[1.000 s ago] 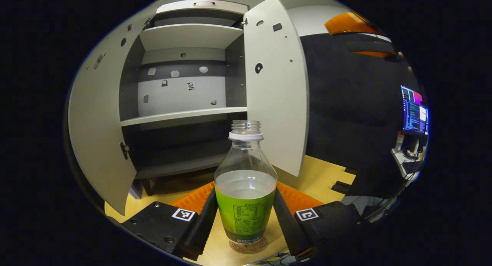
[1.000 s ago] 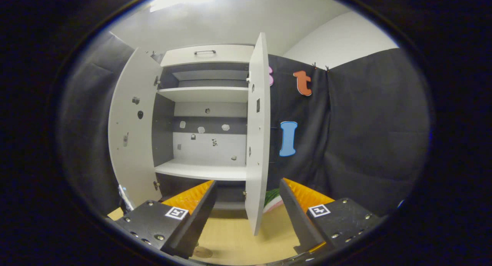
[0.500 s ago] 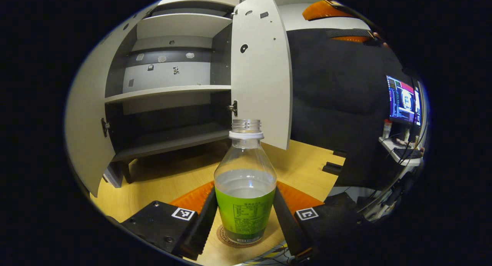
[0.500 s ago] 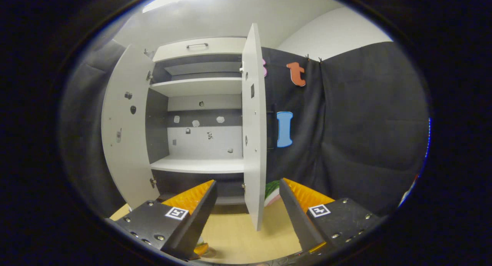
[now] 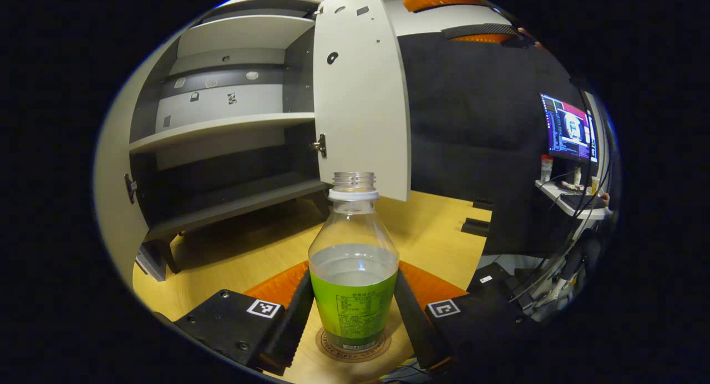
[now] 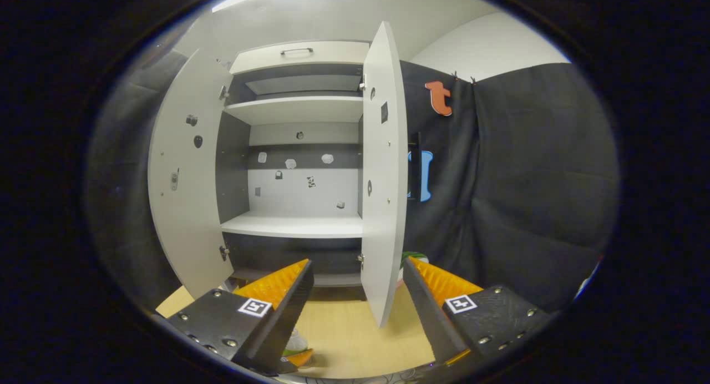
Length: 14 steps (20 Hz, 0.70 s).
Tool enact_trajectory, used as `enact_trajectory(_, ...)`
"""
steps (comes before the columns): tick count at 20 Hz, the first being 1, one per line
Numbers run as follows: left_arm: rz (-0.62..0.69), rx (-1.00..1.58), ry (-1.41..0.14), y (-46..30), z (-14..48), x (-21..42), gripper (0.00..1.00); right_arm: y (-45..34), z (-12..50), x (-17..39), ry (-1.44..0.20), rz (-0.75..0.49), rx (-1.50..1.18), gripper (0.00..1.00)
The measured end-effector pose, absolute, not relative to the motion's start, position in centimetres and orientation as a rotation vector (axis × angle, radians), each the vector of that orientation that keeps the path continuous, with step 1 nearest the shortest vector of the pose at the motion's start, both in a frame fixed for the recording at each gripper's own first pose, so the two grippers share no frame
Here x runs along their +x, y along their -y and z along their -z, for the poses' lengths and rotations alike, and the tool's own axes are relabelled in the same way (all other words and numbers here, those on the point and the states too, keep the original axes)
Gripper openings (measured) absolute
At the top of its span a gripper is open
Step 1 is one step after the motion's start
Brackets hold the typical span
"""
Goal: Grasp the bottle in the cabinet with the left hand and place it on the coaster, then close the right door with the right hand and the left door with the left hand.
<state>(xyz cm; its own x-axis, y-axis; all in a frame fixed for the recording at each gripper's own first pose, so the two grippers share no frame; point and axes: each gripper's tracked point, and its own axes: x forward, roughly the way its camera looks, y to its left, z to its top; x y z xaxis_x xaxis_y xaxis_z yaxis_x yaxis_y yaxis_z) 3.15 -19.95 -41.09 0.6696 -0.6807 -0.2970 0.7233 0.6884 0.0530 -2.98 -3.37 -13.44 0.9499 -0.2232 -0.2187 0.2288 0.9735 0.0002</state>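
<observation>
Bottle [image 5: 354,267] is standing upright on the round coaster [image 5: 353,346] on the bench [image 5: 244,259], out in front of the cabinet [image 5: 222,134]. Left tool [image 5: 353,312] is pinching it, both fingers pressing on the labelled lower body. Cap is off, neck open; clear liquid is filling roughly the lower half. Judgement: moderately heavy low down, thin plastic walls likely yielding under squeeze, smooth label possibly slippery, so the hold belongs low on the label band, kept upright to avoid spilling. Whether the base is sitting fully on the coaster or hovering just above it is hard to tell, the fingers hiding the sides of the base.

Right tool [image 6: 355,312] is spread wide and holding nothing, facing the edge of the right door [image 6: 383,173]. Left door [image 6: 186,184] is also standing open. Near its left finger, a bottle neck is only partly showing.
</observation>
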Motion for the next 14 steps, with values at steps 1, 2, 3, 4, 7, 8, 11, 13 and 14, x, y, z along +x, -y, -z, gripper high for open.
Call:
enact_trajectory(1,0.786,0.169,-0.299,19.5,41.7,3.2,0.83,3.1,13.4,-2.8,-0.217,0.217,0.026,0.98)
enact_trajectory(2,0.783,0.155,-0.323,19.2,42.2,3.2,0.82,3.1,13.5,-2.7,-0.212,0.211,0.025,0.98)
enact_trajectory(3,0.789,0.139,-0.344,18.9,42.4,2.9,0.82,3.0,13.6,-2.5,-0.211,0.208,0.029,0.98)
enact_trajectory(4,0.792,0.122,-0.348,18.9,42.2,2.9,0.82,3.0,13.9,-2.4,-0.216,0.206,0.035,0.98)
enact_trajectory(7,0.796,0.105,-0.367,18.4,42.1,2.7,0.83,2.7,14.4,-2.1,-0.232,0.200,0.044,0.98)
enact_trajectory(8,0.790,0.106,-0.372,18.1,41.9,2.8,0.83,2.5,14.5,-2.0,-0.232,0.197,0.043,0.94)
enact_trajectory(11,0.808,0.116,-0.416,18.1,42.0,2.3,0.83,2.3,14.3,-1.5,-0.225,0.193,0.047,0.98)
enact_trajectory(13,0.818,0.105,-0.428,18.1,41.2,2.3,0.84,2.2,13.9,-1.3,-0.209,0.195,0.048,0.98)
enact_trajectory(14,0.833,0.090,-0.425,18.5,40.5,2.1,0.85,2.2,13.9,-1.4,-0.206,0.198,0.049,0.98)
